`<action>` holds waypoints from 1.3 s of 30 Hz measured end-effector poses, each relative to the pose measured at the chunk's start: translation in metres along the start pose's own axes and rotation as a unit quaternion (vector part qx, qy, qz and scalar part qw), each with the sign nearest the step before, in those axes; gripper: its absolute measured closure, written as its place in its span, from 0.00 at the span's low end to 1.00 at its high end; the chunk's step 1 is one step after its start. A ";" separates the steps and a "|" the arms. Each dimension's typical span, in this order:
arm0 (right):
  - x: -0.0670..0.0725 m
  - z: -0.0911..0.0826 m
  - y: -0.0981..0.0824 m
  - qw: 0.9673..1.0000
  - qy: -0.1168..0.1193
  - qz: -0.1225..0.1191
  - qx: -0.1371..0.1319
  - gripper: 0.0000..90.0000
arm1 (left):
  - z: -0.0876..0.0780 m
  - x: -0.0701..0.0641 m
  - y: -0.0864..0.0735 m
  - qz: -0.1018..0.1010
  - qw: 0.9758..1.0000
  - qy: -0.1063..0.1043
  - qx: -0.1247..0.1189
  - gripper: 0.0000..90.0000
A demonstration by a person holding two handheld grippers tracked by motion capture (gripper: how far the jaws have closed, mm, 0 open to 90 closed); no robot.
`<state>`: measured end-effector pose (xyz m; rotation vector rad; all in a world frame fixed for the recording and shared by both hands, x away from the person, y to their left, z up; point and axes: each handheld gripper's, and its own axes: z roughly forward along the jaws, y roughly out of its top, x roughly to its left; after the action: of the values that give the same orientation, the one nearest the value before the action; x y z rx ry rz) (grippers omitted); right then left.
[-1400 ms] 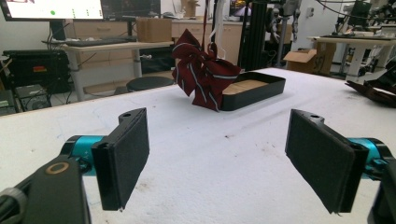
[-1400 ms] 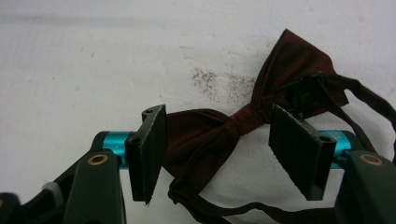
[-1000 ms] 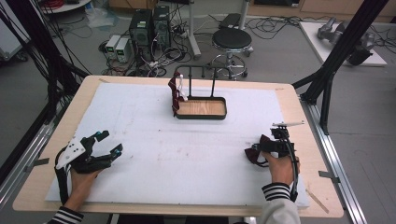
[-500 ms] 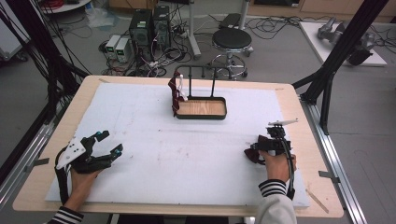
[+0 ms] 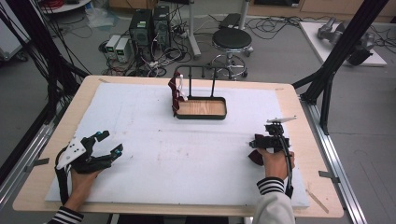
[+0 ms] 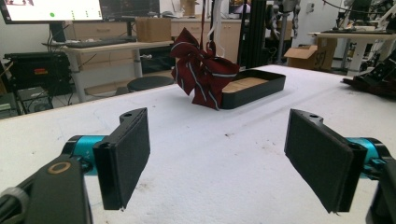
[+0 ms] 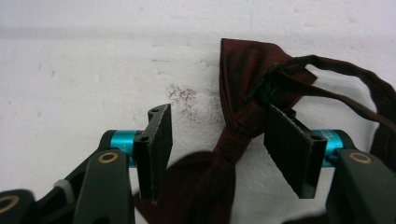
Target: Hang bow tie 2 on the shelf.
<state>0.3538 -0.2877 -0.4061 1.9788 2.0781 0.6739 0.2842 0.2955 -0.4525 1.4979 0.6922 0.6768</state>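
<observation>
Dark red fabric bow tie point(image 7: 233, 126) lies flat on the white foam table cover point(image 5: 140, 130), its long axis running between the right gripper point(image 7: 217, 140)'s just-closing jaws, not yet clamped. The left gripper point(image 6: 217, 161) rests level, released. A second, striped bow tie point(image 6: 201, 70) hangs by one black tray point(image 6: 254, 86).

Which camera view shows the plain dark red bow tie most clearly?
The right gripper view: the bow tie lies close between the open jaws, knot and strap visible. The high view gives a dark patch; the left gripper view, a far dark shape.
</observation>
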 end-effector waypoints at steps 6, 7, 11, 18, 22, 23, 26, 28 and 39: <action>0.002 0.000 0.001 1.000 -0.007 0.000 0.007 0.45 | 0.000 0.000 0.000 0.000 1.000 0.000 0.000 0.25; 0.002 0.001 0.001 1.000 -0.006 -0.001 0.006 0.46 | 0.000 0.000 0.000 0.000 1.000 0.000 0.000 0.25; 0.000 0.004 0.001 1.000 -0.012 -0.004 0.019 0.48 | 0.000 0.000 0.000 0.000 1.000 0.000 0.000 0.25; 0.000 0.007 0.001 0.999 -0.017 -0.001 0.030 0.56 | 0.000 0.000 0.000 0.000 1.000 0.000 0.000 0.25; 0.000 0.008 0.001 0.999 -0.021 -0.002 0.032 0.60 | 0.000 0.000 0.000 0.000 1.000 -0.001 0.000 0.25; 0.000 0.008 0.001 0.999 -0.022 -0.004 0.035 0.62 | 0.000 0.000 0.000 0.000 1.000 -0.001 0.000 0.25; -0.002 0.008 0.000 0.999 -0.019 -0.004 0.038 0.65 | 0.000 0.000 0.000 0.000 1.000 0.000 -0.001 0.25; -0.001 0.009 0.001 0.999 -0.022 -0.007 0.042 0.68 | 0.000 0.000 0.000 0.000 1.000 0.000 0.000 0.25; 0.001 0.009 0.001 0.998 -0.028 -0.030 0.051 0.85 | 0.000 0.000 0.000 0.000 1.000 0.000 0.000 0.25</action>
<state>0.3584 -0.2848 -0.4130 1.9554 2.1691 0.5049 0.2842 0.2957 -0.4526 1.4981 0.6913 0.6765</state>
